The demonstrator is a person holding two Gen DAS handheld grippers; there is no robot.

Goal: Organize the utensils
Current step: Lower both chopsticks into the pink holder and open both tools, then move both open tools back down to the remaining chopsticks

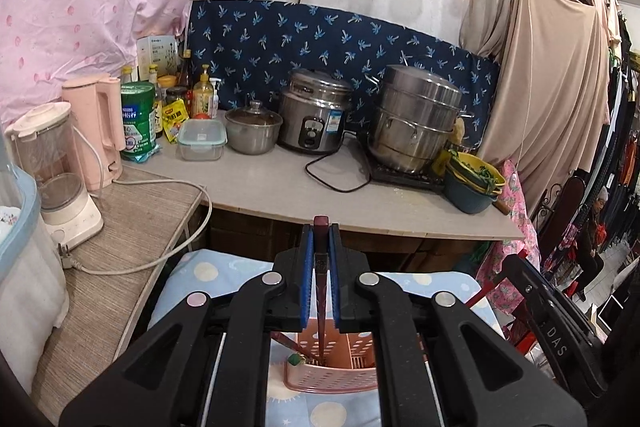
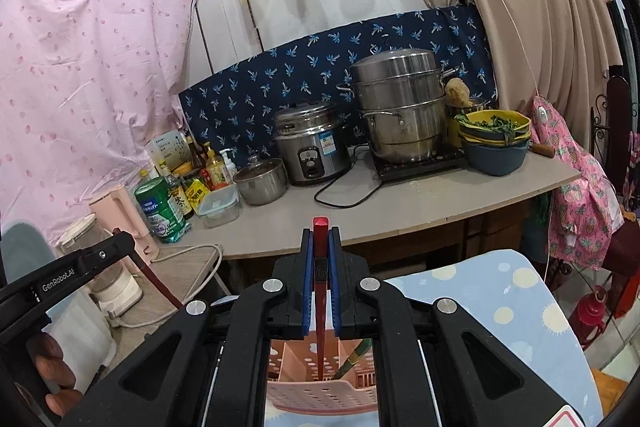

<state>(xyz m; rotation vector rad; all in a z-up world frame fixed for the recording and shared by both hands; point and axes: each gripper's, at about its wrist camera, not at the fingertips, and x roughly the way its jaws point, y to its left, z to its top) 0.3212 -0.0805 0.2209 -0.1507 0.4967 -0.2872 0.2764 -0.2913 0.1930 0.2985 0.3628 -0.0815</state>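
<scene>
Both grippers are working at once: the left gripper is clamping a dark red chopstick between its blue pads, the stick running down the centre of the frame with its tip dipping into the pink utensil holder at the bottom. The right gripper is pinching a brighter red chopstick, its tip entering the same holder at bottom centre, beside a green-handled utensil leaning inside
</scene>
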